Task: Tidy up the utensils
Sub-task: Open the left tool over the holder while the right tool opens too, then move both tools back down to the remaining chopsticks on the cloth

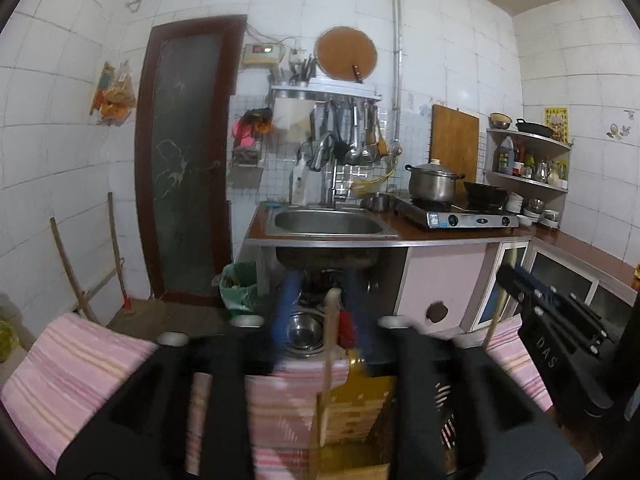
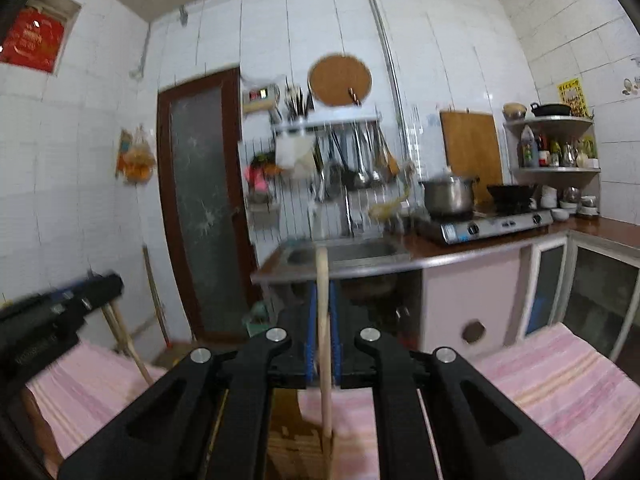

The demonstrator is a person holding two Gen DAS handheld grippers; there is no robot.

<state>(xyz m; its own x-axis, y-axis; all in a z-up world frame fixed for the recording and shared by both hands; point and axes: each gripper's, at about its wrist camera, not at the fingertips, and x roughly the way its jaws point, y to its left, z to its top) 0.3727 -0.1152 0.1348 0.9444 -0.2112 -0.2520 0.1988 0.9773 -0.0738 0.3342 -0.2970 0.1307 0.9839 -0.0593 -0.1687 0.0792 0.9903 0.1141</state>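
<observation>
My right gripper (image 2: 323,316) is shut on the light wooden handle of a utensil (image 2: 325,344) that stands upright between its blue pads; its lower end drops toward a wooden holder (image 2: 298,446) on the pink striped cloth (image 2: 560,372). My left gripper (image 1: 320,312) is open, its blue fingers (image 1: 286,304) spread either side of a wooden handle (image 1: 329,336) without touching it. Below it sit the wooden slotted holder (image 1: 352,412) and a dark perforated basket (image 1: 444,412). The right gripper's body (image 1: 560,320) shows at the right of the left wrist view.
A kitchen counter with a steel sink (image 1: 328,222), a gas stove (image 1: 460,216) with a pot (image 1: 434,182) and a wok lies ahead. Ladles hang on a wall rack (image 1: 352,132). A dark door (image 1: 184,152) is at left, a green bin (image 1: 240,284) beside it.
</observation>
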